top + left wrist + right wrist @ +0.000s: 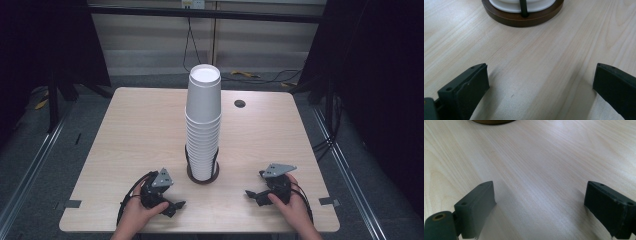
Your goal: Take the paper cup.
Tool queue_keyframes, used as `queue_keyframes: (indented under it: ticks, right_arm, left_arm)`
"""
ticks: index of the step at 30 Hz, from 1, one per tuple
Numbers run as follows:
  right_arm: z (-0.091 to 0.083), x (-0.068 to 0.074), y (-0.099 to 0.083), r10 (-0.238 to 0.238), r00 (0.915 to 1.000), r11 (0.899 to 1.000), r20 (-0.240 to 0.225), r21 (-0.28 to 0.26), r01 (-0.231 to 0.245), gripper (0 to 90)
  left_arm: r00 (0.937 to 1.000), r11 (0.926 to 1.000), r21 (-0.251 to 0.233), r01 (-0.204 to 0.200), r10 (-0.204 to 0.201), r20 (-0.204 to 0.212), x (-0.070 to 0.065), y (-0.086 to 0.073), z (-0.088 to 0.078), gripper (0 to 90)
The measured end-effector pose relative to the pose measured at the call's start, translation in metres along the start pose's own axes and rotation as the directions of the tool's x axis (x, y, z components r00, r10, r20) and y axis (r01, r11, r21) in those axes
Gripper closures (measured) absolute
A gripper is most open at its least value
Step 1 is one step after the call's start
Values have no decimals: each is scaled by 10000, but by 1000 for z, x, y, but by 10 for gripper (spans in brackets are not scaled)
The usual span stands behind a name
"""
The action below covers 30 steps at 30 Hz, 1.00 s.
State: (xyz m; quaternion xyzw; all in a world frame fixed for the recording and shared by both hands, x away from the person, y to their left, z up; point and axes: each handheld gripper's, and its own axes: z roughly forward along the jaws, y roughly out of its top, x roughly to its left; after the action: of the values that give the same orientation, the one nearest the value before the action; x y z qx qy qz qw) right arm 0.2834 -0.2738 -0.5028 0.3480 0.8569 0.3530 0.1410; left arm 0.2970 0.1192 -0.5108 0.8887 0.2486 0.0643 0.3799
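Cups (203, 120): white, nested in one tall upright stack, mouths up, standing in a round brown holder (203, 178) whose black uprights hug the lowest cups. Holder sits on the table (125, 130), mid-width, toward my edge. My left gripper (174, 206): near the holder, on its left, jaws spread, nothing between them. My right gripper (251, 194): near the holder, on its right, jaws spread, likewise bare.

Dim surroundings, soft overhead light.
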Motion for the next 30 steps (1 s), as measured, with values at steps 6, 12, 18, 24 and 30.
queue_keyframes:
  ticks: [6,12,18,24,30]
  right_arm:
    - [0,0,0,8,10000,10000,2,4,-8,92]
    - [0,0,0,4,10000,10000,3,2,-4,92]
    - [0,0,0,2,10000,10000,3,2,-2,92]
    - [0,0,0,11,10000,10000,2,4,-11,92]
    - [-1,1,0,-64,10000,10000,-24,-38,64,115]
  left_arm:
    - [9952,9980,411,477,-510,840,2,10,-11,226]
    - [9925,9990,-69,447,-436,1146,2,23,-38,174]
    - [9884,9989,-140,453,-428,1457,5,40,-58,168]
    - [9894,9986,-419,322,-259,1430,7,61,-78,164]
    - [9910,9970,-745,197,-96,1338,14,89,-102,165]
